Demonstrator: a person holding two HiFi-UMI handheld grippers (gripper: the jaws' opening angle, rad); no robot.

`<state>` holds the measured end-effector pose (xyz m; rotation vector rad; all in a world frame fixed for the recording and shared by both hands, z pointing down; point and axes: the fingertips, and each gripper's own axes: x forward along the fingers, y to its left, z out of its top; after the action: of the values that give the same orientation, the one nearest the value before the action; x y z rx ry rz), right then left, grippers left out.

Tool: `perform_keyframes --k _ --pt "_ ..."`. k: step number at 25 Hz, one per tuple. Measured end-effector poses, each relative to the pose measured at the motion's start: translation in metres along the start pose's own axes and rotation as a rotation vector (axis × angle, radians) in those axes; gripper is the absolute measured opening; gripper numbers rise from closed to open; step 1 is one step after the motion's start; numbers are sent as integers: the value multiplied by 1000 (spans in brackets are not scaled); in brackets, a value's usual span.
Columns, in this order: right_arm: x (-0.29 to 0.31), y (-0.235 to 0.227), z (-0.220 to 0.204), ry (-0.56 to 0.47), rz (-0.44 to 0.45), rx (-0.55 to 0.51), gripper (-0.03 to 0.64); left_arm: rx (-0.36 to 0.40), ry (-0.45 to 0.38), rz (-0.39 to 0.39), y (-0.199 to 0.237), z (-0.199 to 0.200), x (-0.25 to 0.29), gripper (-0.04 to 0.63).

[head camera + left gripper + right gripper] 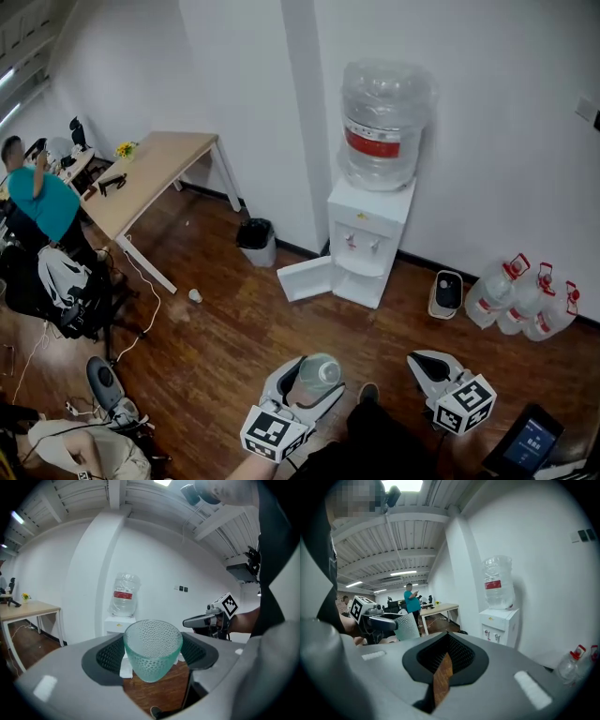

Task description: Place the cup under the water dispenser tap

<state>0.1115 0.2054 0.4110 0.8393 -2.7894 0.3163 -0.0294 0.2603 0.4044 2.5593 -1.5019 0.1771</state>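
Cup (153, 649): we hold it pinched in the left claw (311, 379), lower centre of the head view, well apart from the dispenser (367, 234). Right claw (443, 667): pressed nearly together, empty. Grasp made; placing under the tap (350, 240) is left.

Bright even ceiling light (407, 485); soft shadows; gripper views fisheye-warped, corners black.

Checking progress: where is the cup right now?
Head view, bottom centre: the cup sits gripped between the left gripper's jaws, well short of the water dispenser.
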Motion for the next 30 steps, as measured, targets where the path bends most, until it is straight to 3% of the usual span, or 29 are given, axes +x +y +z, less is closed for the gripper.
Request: perform_keyframes --k 15,23,30 --pt "71 -154 53 -23 30 21 2 40 69 32 81 44 163 370" --pt "102 -185 60 -4 42 43 2 7 66 12 112 50 201 370" --pt "132 -198 69 9 -17 46 2 11 90 -47 151 37 229 370"
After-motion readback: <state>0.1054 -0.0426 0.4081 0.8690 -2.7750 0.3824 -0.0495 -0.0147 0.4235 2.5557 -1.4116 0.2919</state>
